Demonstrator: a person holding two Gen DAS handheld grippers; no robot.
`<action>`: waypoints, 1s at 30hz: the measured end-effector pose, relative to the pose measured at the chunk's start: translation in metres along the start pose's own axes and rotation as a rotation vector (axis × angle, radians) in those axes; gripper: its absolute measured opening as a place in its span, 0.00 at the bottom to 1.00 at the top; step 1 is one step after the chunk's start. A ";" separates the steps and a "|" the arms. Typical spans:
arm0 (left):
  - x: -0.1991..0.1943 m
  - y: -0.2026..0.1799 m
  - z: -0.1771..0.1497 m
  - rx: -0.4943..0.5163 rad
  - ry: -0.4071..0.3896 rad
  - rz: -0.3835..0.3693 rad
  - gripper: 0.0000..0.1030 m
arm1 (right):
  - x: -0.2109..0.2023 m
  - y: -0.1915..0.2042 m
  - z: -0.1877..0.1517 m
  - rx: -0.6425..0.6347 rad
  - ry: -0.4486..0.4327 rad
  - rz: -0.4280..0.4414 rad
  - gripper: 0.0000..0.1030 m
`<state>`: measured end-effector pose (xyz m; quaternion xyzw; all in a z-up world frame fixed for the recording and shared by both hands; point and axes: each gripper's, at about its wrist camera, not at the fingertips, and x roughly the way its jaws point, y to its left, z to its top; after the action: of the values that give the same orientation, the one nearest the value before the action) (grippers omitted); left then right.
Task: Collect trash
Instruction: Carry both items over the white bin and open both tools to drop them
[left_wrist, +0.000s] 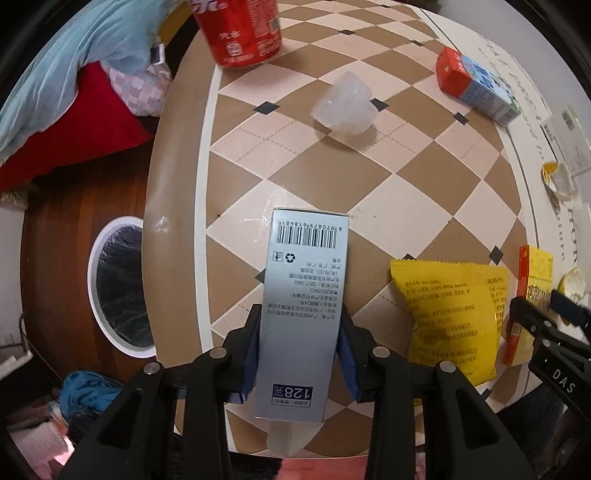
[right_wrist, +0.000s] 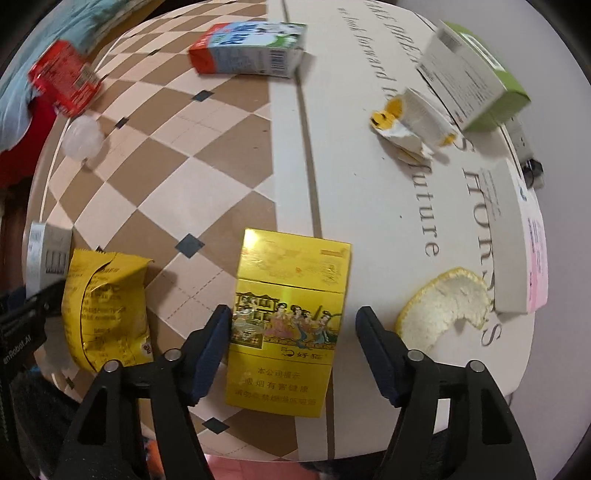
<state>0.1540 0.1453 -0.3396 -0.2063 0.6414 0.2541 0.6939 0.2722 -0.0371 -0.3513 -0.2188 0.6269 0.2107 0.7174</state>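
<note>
Tall silver-grey cardboard box, matte, barcode end forward, pinched between blue pads of left gripper above the checkered vinyl-covered table near its front edge. Round white-rimmed bin with black liner on the floor just left. Right gripper spread, straddling glossy yellow cigarette pack; left pad touching, right apart. Crinkled yellow foil wrapper left, curled pith-white peel right.

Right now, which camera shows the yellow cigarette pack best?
The right wrist view: the yellow cigarette pack lies face-up and whole between the open right gripper fingers. The left wrist view catches only its edge at the frame's right, partly behind the right gripper.
</note>
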 end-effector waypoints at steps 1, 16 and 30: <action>0.000 0.001 0.002 -0.009 0.000 -0.003 0.34 | 0.001 -0.001 -0.002 -0.006 -0.005 -0.004 0.69; -0.037 0.010 -0.012 -0.024 -0.089 0.012 0.31 | -0.030 0.008 -0.006 -0.018 -0.072 0.000 0.58; -0.182 0.105 -0.023 -0.166 -0.403 0.017 0.31 | -0.176 0.117 0.018 -0.176 -0.339 0.203 0.58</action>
<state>0.0624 0.1974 -0.1566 -0.2023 0.4683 0.3480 0.7866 0.1972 0.0642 -0.1804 -0.1779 0.4951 0.3697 0.7659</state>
